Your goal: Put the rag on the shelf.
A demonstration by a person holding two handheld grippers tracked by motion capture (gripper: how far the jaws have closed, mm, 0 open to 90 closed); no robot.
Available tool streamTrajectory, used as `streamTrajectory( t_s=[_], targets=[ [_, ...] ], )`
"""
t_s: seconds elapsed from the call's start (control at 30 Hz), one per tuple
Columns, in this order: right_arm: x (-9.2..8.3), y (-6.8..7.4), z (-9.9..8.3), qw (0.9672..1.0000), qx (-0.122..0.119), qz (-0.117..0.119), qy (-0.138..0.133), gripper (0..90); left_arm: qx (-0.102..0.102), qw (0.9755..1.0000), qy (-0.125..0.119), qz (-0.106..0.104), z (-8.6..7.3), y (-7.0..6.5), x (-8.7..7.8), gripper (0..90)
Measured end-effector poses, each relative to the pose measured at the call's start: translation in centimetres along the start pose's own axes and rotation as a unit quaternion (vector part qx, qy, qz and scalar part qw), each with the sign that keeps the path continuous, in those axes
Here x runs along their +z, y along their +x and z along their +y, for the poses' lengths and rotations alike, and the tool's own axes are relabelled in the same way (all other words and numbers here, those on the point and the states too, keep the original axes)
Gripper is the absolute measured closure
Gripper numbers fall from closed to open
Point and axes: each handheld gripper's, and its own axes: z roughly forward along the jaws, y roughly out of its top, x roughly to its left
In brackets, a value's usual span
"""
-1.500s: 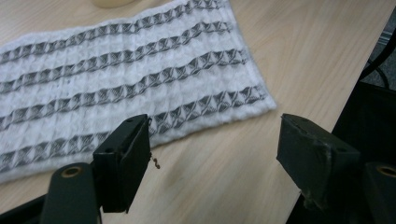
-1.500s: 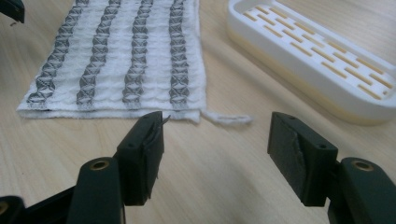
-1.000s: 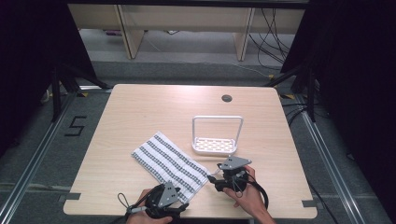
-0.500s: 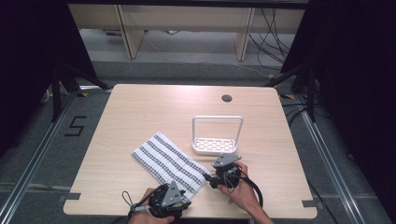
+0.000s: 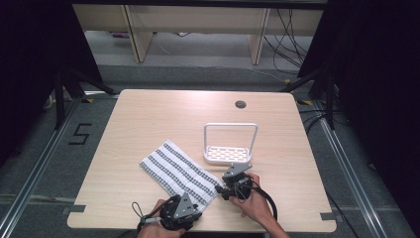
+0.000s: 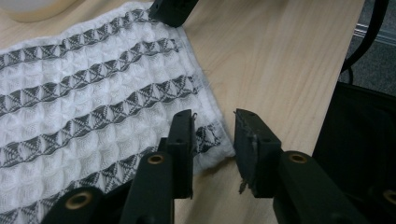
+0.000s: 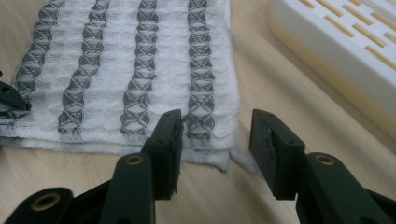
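While we look down from the high view, we see a big wooden desk (image 5: 148,114) with a striped waffle towel (image 5: 178,171) lying flat and slanted near its front edge. Just beside the towel's far end stands a white plastic rack (image 5: 231,144).

Our left tongs (image 6: 212,140) sit at one near corner of the towel with the jaws a little way apart, holding nothing. Our right tongs (image 7: 212,140) sit at the other near corner with the jaws wide apart, also holding nothing.

We think a few things could go wrong. The towel looks folded in layers, so the tongs might pinch only the top one. If a jaw slides over the cloth, the corner could slip away. If we lift unevenly, the towel might swing into the rack.
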Motion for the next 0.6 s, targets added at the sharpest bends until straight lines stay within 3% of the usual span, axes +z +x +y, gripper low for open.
streamTrajectory(
  t_s=[0.07, 0.1, 0.13, 0.2, 0.3, 0.37, 0.43, 0.5, 0.53, 0.57, 0.6],
  targets=[
    [-0.05, 0.03, -0.03, 1.0000, 0.004, 0.001, 0.000, 59.7, 0.008, 0.9999, 0.006, 0.003, 0.04, 0.28, -0.01, 75.0],
    [-0.05, 0.05, -0.05, 1.0000, 0.004, 0.001, -0.001, 61.3, -0.003, 1.0000, 0.002, 0.000, 0.01, 0.31, 0.07, 76.9],
    [-0.01, 0.14, -0.10, 0.9999, 0.009, 0.002, -0.006, 62.8, 0.005, 1.0000, 0.002, 0.002, 0.04, 0.47, 0.04, 78.4],
    [-0.05, 0.15, -0.12, 1.0000, 0.004, 0.001, -0.006, 66.7, 0.002, 1.0000, -0.004, 0.002, -0.04, 0.41, 0.09, 81.4],
    [0.13, 0.24, -0.21, 0.9998, 0.008, 0.004, -0.016, 71.1, 0.011, 0.9999, 0.004, 0.010, -0.02, 0.52, 0.02, 83.4],
    [-0.01, 0.08, -0.23, 0.9998, 0.008, 0.012, -0.013, 79.4, 0.002, 0.9999, -0.010, 0.004, -0.08, 0.31, 0.12, 84.1],
    [-0.01, 0.05, -0.25, 0.9997, 0.010, 0.015, -0.013, 81.4, 0.012, 0.9999, -0.002, 0.007, -0.06, 0.49, 0.00, 84.6],
    [-0.19, 0.13, -0.14, 0.9996, 0.008, 0.018, -0.021, 84.5, -0.006, 0.9999, -0.012, -0.001, -0.05, 0.44, -0.08, 84.8],
    [-0.18, 0.17, -0.15, 0.9994, 0.005, 0.014, -0.032, 85.1, 0.004, 1.0000, -0.008, 0.004, -0.02, 0.66, -0.22, 84.9],
    [-0.48, 0.20, -0.02, 0.9994, 0.010, 0.018, -0.029, 85.4, -0.008, 0.9998, -0.018, -0.001, 0.00, 0.52, -0.25, 85.0],
    [-0.47, 0.21, 0.01, 0.9989, 0.009, 0.018, -0.042, 85.7, -0.011, 0.9998, -0.017, 0.003, 0.00, 0.59, -0.34, 85.1]
  ],
)
